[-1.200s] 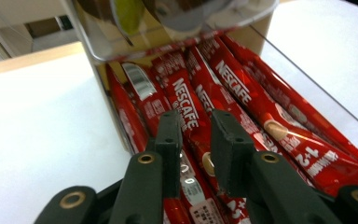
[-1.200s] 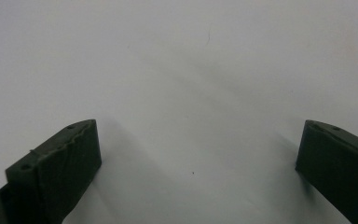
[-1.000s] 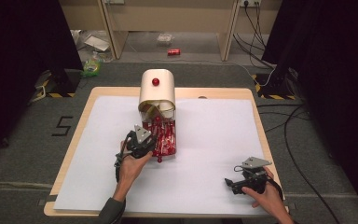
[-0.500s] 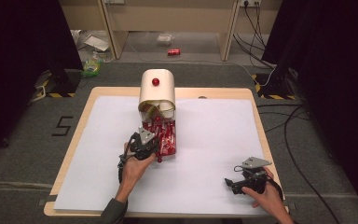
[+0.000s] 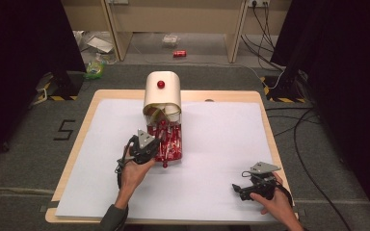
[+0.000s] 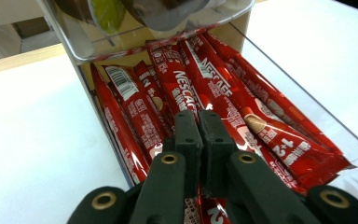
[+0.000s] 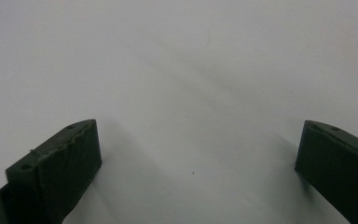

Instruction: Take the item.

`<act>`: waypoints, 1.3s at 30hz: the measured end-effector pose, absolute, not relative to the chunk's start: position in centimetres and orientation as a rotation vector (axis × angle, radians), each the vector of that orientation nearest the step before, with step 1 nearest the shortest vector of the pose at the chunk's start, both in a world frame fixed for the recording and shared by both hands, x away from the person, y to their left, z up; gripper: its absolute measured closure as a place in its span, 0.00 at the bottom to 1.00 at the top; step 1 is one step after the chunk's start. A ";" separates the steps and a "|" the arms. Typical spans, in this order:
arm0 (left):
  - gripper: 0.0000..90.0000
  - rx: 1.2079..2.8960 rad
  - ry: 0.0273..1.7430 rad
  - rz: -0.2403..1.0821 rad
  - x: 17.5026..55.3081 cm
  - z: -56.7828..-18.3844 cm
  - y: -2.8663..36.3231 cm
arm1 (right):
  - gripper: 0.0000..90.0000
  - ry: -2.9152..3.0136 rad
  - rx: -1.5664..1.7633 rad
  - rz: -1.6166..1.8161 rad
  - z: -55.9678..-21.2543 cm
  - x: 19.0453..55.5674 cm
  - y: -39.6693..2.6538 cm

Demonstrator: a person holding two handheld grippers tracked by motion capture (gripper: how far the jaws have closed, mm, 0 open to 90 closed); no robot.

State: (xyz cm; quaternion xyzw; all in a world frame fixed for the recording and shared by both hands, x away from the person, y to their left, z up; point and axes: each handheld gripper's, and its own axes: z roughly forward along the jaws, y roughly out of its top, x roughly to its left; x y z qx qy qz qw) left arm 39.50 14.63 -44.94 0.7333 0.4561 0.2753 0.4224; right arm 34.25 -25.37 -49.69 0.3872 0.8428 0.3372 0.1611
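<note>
While my right tool (image 5: 243,188) rests wide open near the bench's right front corner, my left tool (image 6: 200,122) has just closed—seemingly pinching a coffee stick (image 6: 223,119) whose long axis runs away from me into the clear tray (image 6: 307,105).

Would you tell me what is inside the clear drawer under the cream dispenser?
The clear drawer holds red coffee stick packets, overlapping lengthwise. The closed left gripper covers some, and lower layers are hidden.
</note>
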 end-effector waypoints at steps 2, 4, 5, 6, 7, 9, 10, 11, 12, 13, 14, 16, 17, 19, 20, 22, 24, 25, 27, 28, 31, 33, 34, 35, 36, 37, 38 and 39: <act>0.96 1.837 1.138 0.673 39.5 -44.7 14.9 | 0.00 2.408 1.102 0.962 -49.7 34.3 -25.4; 0.96 1.840 1.134 0.652 39.3 -44.4 15.2 | 0.01 2.404 1.103 0.965 -49.7 34.2 -25.4; 0.96 1.843 1.131 0.648 39.2 -44.3 15.2 | 0.01 2.404 1.102 0.965 -49.7 34.2 -25.4; 0.96 1.850 1.126 0.642 39.0 -44.2 15.3 | 0.01 2.406 1.104 0.964 -49.7 34.2 -25.4; 0.96 1.853 1.120 0.637 39.0 -44.1 15.4 | 0.01 2.406 1.106 0.963 -49.7 34.2 -25.4; 0.96 1.854 1.117 0.630 38.8 -44.0 15.4 | 0.01 2.406 1.103 0.965 -49.7 34.2 -25.4; 0.96 1.857 1.115 0.629 38.8 -44.0 15.4 | 0.01 2.403 1.102 0.963 -49.7 34.2 -25.3; 0.96 1.860 1.113 0.627 38.7 -43.9 15.4 | 0.01 2.403 1.102 0.964 -49.7 34.2 -25.3; 0.96 1.861 1.110 0.628 38.6 -43.9 15.4 | 0.01 2.403 1.102 0.964 -49.7 34.2 -25.4; 0.96 1.864 1.110 0.628 38.5 -43.9 15.5 | 0.01 2.404 1.104 0.965 -49.7 34.2 -25.4; 0.96 1.860 1.109 0.629 38.4 -43.8 15.5 | 0.01 2.405 1.103 0.966 -49.7 34.2 -25.4; 0.96 1.862 1.111 0.631 38.2 -43.8 15.7 | 0.01 2.402 1.101 0.963 -49.7 34.2 -25.3; 0.96 1.859 1.112 0.629 38.1 -43.8 15.8 | 0.01 2.403 1.102 0.964 -49.7 34.2 -25.4; 0.97 1.858 1.112 0.630 37.9 -43.7 15.9 | 0.01 2.405 1.103 0.965 -49.7 34.2 -25.4; 0.96 1.858 1.110 0.631 37.7 -43.6 16.0 | 0.01 2.404 1.102 0.965 -49.7 34.2 -25.4; 0.96 1.861 1.105 0.628 37.3 -43.4 16.1 | 0.01 2.403 1.101 0.963 -49.7 34.2 -25.3; 0.97 1.859 1.100 0.627 37.0 -43.1 16.1 | 0.01 2.406 1.104 0.964 -49.7 34.2 -25.4; 0.96 1.856 1.099 0.627 36.9 -43.1 16.2 | 0.01 2.406 1.103 0.965 -49.7 34.2 -25.4; 0.97 1.854 1.094 0.627 36.6 -42.9 16.3 | 0.01 2.403 1.103 0.963 -49.7 34.2 -25.3; 0.97 1.856 1.092 0.622 36.4 -42.8 16.3 | 0.01 2.403 1.102 0.964 -49.7 34.2 -25.3; 0.97 1.859 1.089 0.620 36.1 -42.8 16.2 | 0.01 2.405 1.103 0.965 -49.7 34.2 -25.4; 0.97 1.865 1.090 0.619 35.8 -42.9 16.3 | 0.01 2.403 1.102 0.964 -49.7 34.2 -25.3; 0.97 1.868 1.089 0.618 35.7 -42.9 16.3 | 0.01 2.403 1.102 0.964 -49.7 34.2 -25.4; 0.97 1.868 1.091 0.619 35.5 -42.8 16.4 | 0.01 2.407 1.104 0.965 -49.7 34.2 -25.4; 0.97 1.864 1.092 0.621 35.4 -42.8 16.6 | 0.01 2.407 1.104 0.966 -49.7 34.2 -25.4; 0.97 1.860 1.093 0.627 35.2 -42.7 16.7 | 0.01 2.404 1.102 0.965 -49.7 34.2 -25.4; 0.97 1.858 1.094 0.631 34.9 -42.6 16.9 | 0.01 2.402 1.101 0.964 -49.7 34.2 -25.3; 0.97 1.855 1.093 0.636 34.7 -42.5 17.0 | 0.01 2.403 1.103 0.964 -49.7 34.2 -25.4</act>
